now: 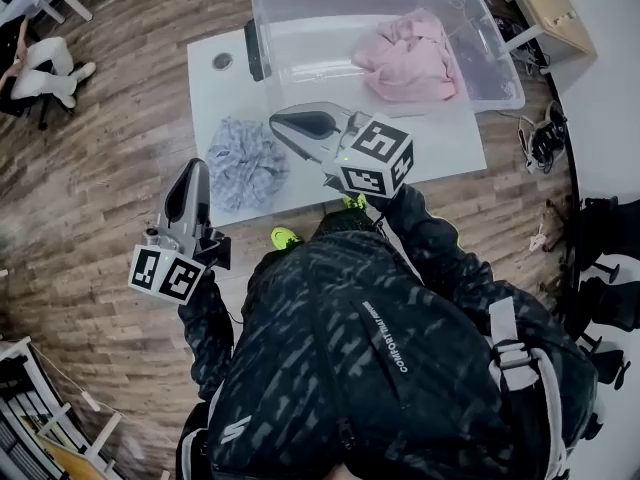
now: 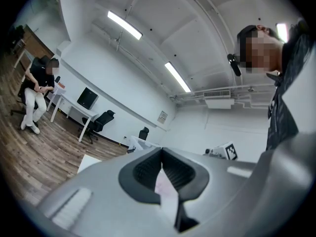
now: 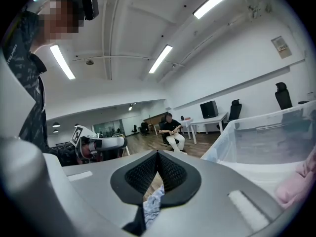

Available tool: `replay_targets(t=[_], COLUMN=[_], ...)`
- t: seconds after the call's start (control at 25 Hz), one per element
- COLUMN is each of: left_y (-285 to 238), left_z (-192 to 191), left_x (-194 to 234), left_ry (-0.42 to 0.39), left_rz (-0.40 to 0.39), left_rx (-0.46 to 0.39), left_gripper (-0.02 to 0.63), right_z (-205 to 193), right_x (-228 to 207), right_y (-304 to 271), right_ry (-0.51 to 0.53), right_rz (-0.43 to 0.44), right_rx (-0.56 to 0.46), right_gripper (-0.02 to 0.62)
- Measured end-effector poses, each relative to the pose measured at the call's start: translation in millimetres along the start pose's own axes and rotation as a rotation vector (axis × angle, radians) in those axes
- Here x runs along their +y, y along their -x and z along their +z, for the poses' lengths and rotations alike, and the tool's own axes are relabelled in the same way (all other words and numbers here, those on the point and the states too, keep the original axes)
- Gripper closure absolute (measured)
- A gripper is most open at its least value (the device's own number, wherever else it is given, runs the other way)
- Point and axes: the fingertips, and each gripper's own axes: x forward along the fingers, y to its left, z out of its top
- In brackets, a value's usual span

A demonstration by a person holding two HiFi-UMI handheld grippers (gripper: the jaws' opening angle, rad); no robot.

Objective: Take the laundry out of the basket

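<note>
A: Head view: shows pink laundry (image 1: 410, 58) in basket (image 1: 480, 28), patterned cloth (image 1: 245, 163) out on worktop (image 1: 440, 143). Risks?

B: Left gripper view: shows left gripper (image 2: 162, 154) closed, empty. Right gripper view: shows right gripper (image 3: 158, 157) likewise. Could catch the basket wall reaching in, dragging it off.

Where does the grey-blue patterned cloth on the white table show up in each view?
Head view: the grey-blue patterned cloth lies left of centre, on the white table.
Left gripper view: not in it.
Right gripper view: the cloth is at bottom centre, only a sliver showing.
Shared landmark: the seated person in white trousers.
</note>
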Motion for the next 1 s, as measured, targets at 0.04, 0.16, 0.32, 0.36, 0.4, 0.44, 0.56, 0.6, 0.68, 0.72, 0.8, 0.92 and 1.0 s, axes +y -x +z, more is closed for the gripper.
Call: replay_targets(t=[0.04,0.16,0.32,0.36,0.4,0.44,0.56,0.6,0.68,0.72,0.8,0.92,1.0], left_y=[-7,-29,-63,-73,-84,-94,-126,-137,-157,-167,-192,-232,-256], left_z=[-2,-7,-6,-5,-4,-3,-1,-2,-5,-7,-13,-19,-23], left_x=[-5,-19,-44,-51,-59,-66,-87,-94,-108,-115,-128,-149,-165], left_ry=[-0.004,-0.021,-0.05,-0.061,-0.075,-0.089,-0.132,-0.146,-0.17,-0.18,-0.197,-0.229,-0.247], left_rz=[-0.002,-0.008,-0.024,-0.034,-0.045,-0.055,-0.087,-0.101,-0.128,-0.138,-0.155,-0.188,-0.214], left_rx=[0.008,0.022,0.018,0.021,0.026,0.031,0.05,0.056,0.066,0.072,0.089,0.113,0.119], left_gripper=[0.598,0.598,0.598,0.598,0.598,0.598,0.598,0.598,0.598,0.598,0.598,0.598,0.598], right_z=[3,12,26,30,33,36,45,47,50,50,50,52,52], right_x=[-7,-26,-48,-54,-61,-69,-90,-97,-112,-119,-136,-165,-184], right_y=[6,24,50,58,66,73,97,105,122,130,148,176,194], right_ry=[-0.003,0.014,0.042,0.048,0.054,0.06,0.074,0.077,0.082,0.084,0.085,0.082,0.078], right_rz=[-0.011,-0.039,-0.053,-0.056,-0.061,-0.067,-0.076,-0.081,-0.096,-0.103,-0.117,-0.145,-0.164], right_rx=[-0.011,-0.041,-0.068,-0.072,-0.074,-0.075,-0.086,-0.091,-0.099,-0.101,-0.104,-0.112,-0.114], right_gripper=[0.597,0.597,0.597,0.597,0.597,0.596,0.596,0.595,0.595,0.595,0.595,0.595,0.595])
